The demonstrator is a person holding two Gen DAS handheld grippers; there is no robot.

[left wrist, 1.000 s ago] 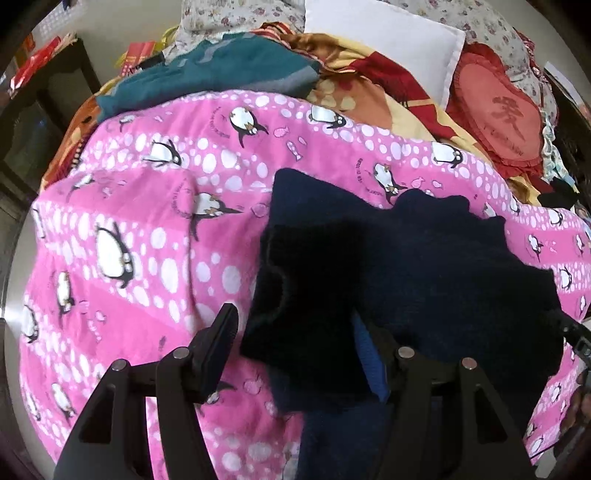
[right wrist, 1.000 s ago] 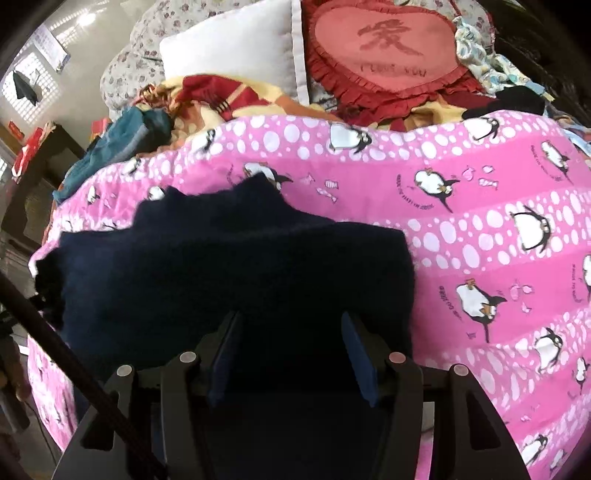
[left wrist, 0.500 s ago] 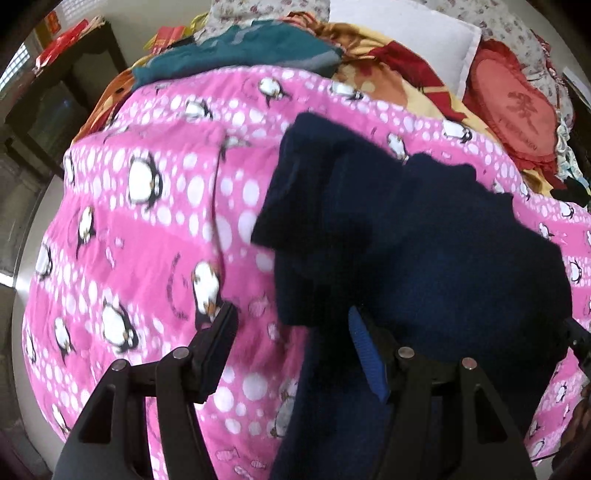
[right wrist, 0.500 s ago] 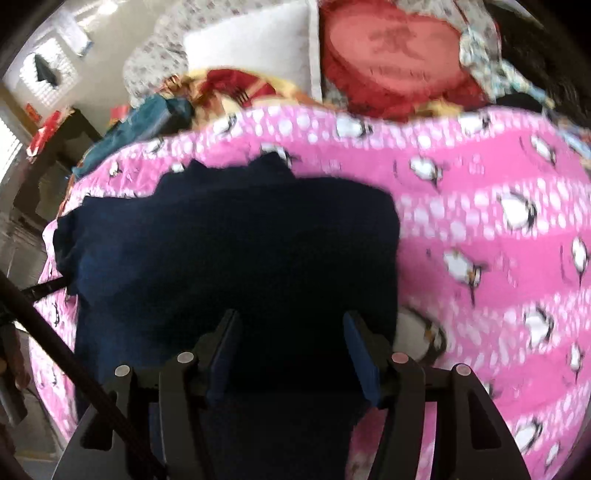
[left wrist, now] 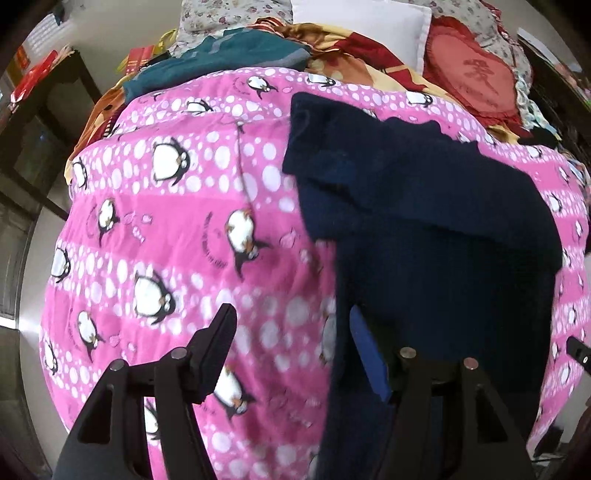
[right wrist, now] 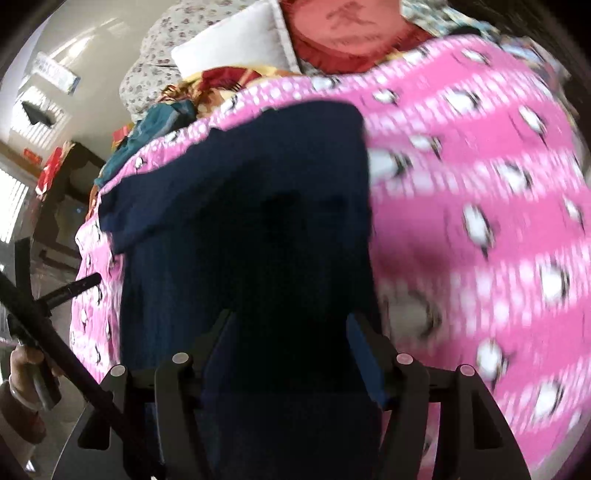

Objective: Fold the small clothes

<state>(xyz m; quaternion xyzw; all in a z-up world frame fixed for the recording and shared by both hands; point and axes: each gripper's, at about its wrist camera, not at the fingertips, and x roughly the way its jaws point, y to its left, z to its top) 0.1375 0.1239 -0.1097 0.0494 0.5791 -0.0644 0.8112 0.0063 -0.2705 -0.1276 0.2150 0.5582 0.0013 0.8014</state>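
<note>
Left gripper [left wrist: 291,343] has its jaws spread with only the pink quilt between them, no cloth pinched. Its right finger [left wrist: 369,354] sits right at the left edge of the dark navy garment [left wrist: 424,221], hard to say if it touches. The left finger hangs over bare quilt.

Right gripper [right wrist: 291,343] is spread too, and its jaws have just been opening a bit wider. The navy garment [right wrist: 240,221] fills the gap between its fingers, but it's so dark down there I can't tell if the pads are actually pressing on the cloth.

The garment lies on the pink penguin quilt [left wrist: 166,221], spread from the near edge toward the far side, with a folded-over flap across its upper part. In the left view it takes up the right half of the bed; in the right view it's on the left, with the quilt [right wrist: 480,203] blurry beside it.

Farther back there's a teal cloth [left wrist: 229,55], a white pillow [left wrist: 369,26], a red heart cushion [left wrist: 476,77] and a yellow-red blanket [left wrist: 351,48] all piled at the far end. Low left in the right view you can see a hand [right wrist: 26,369] gripping a black handle.
</note>
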